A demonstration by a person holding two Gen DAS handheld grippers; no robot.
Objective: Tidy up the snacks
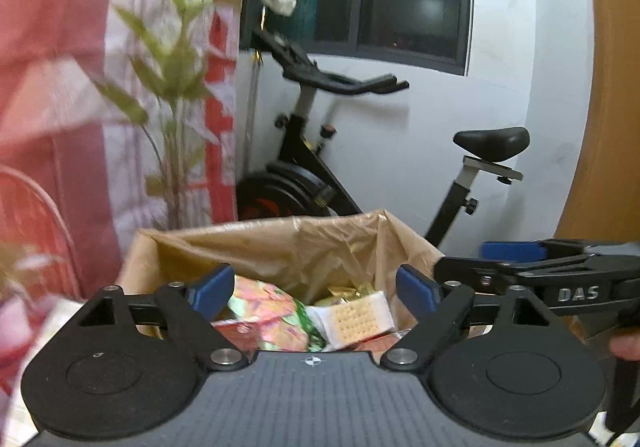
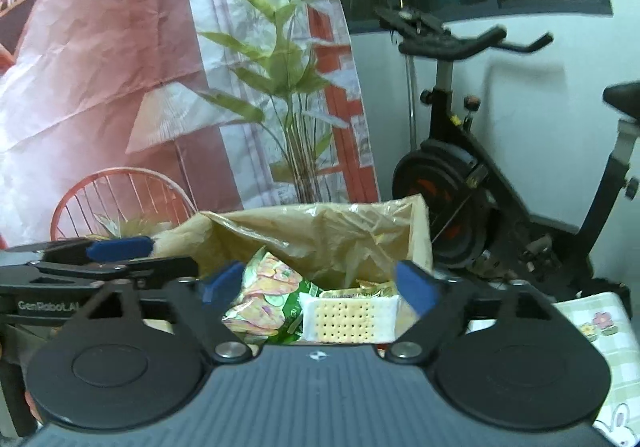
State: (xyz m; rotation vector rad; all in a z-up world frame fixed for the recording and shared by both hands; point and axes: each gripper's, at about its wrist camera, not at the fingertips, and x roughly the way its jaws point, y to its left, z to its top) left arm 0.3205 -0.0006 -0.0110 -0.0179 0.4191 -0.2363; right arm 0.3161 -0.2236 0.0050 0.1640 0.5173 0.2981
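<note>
box [image 1: 404, 243] lined with crinkled tan plastic, sitting ahead of both tongs | cracker pack [image 1: 356, 317], white wrapper, pale dotted biscuit showing, lying in box beside green-pink snack bag [image 1: 276, 311] | gold wrappers [image 2: 376, 287] behind, hard to make out | left tongs [image 1: 315, 287] gaping wide, holding nothing | right tongs [image 2: 320, 283] gaping wide, holding nothing | box bottom hiding behind tongs' bodies

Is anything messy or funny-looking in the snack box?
A little. The snacks lie jumbled in the lined box: the cracker pack and the green chip bag rest tilted against each other, and the plastic liner is crumpled. Nothing looks spilled or torn. Both grippers are open and empty.
</note>
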